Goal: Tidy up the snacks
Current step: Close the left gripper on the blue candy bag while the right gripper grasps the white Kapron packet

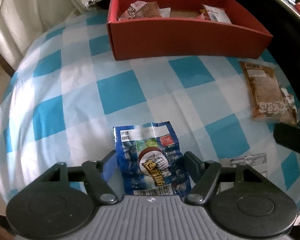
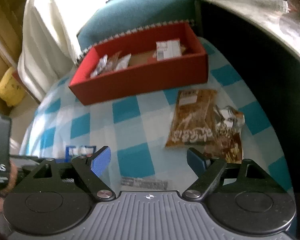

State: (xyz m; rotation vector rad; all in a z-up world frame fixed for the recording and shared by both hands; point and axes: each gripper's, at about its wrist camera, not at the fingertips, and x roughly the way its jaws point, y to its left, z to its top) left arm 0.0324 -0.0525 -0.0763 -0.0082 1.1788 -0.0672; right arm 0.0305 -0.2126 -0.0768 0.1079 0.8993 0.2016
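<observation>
A crinkled blue snack packet (image 1: 152,160) lies on the blue-and-white checked cloth (image 1: 80,100). My left gripper (image 1: 150,156) is lowered around it, a pad at each side edge, and the packet does not look squeezed. My right gripper (image 2: 149,150) hovers open over the cloth with nothing between its fingers. A brown snack packet (image 2: 192,118) lies just ahead and to the right of it, partly on a second packet (image 2: 230,140). A clear packet with a printed label (image 2: 144,183) lies under the right gripper. The red box (image 1: 190,38) at the back holds several packets.
White fabric (image 1: 30,10) hangs at the back left. A teal cushion (image 2: 140,6) sits behind the box. A grey tabletop (image 2: 260,14) with a dark side rises on the right. A yellow bag (image 2: 8,88) lies on the floor far left. The cloth's left edge drops away.
</observation>
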